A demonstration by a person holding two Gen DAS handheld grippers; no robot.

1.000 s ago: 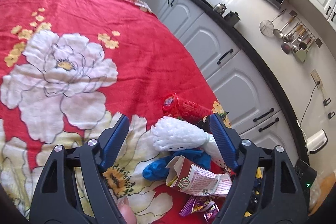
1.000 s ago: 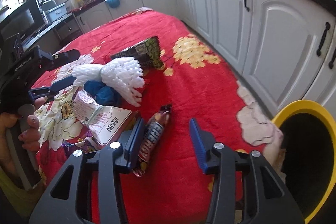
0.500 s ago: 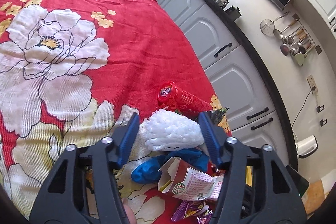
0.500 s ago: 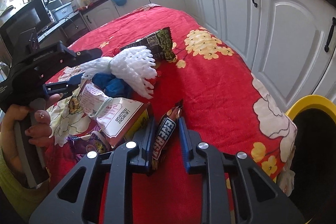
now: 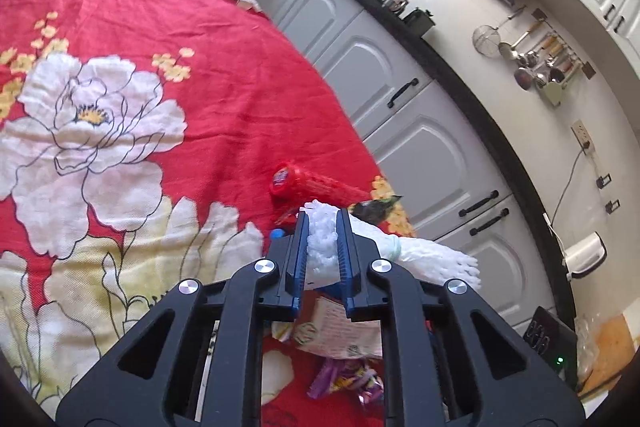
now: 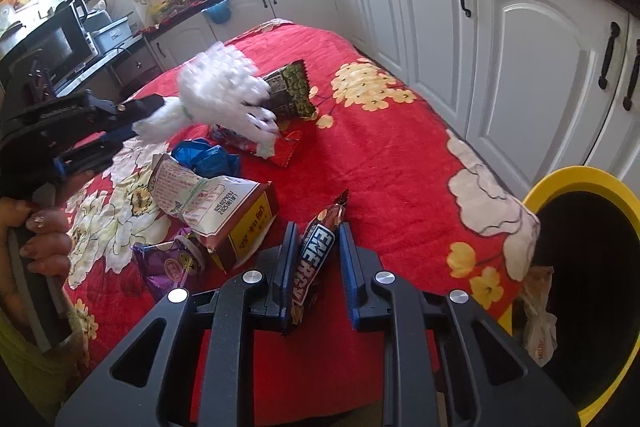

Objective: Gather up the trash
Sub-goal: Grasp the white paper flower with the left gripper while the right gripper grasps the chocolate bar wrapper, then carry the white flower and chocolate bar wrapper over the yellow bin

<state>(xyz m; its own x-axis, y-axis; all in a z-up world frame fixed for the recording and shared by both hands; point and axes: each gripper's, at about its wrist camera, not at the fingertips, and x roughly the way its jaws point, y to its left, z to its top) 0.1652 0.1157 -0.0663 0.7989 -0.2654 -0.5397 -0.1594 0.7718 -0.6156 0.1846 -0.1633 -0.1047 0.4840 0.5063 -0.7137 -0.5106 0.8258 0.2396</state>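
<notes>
My left gripper (image 5: 322,227) is shut on a white foam net sleeve (image 5: 325,247), which hangs lifted above the table; in the right wrist view the white foam net sleeve (image 6: 224,89) looks blurred. Between the blue pads of my right gripper (image 6: 316,239) sits a brown energy bar wrapper (image 6: 316,255), and the jaws are shut on it. On the red floral cloth (image 6: 384,171) lie a crumpled carton (image 6: 216,203), a blue glove (image 6: 208,157), a purple wrapper (image 6: 172,263), a green snack packet (image 6: 292,91) and a red wrapper (image 5: 316,185).
A yellow-rimmed bin (image 6: 592,267) stands off the table's right corner, with a thin plastic bag (image 6: 540,323) hanging by it. White cabinets (image 6: 500,39) run close along the table's far side. A person's hand (image 6: 44,239) grips the left tool's handle.
My left gripper closed on the foam net sleeve and lifted it off the pile. My right gripper closed on the energy bar wrapper.
</notes>
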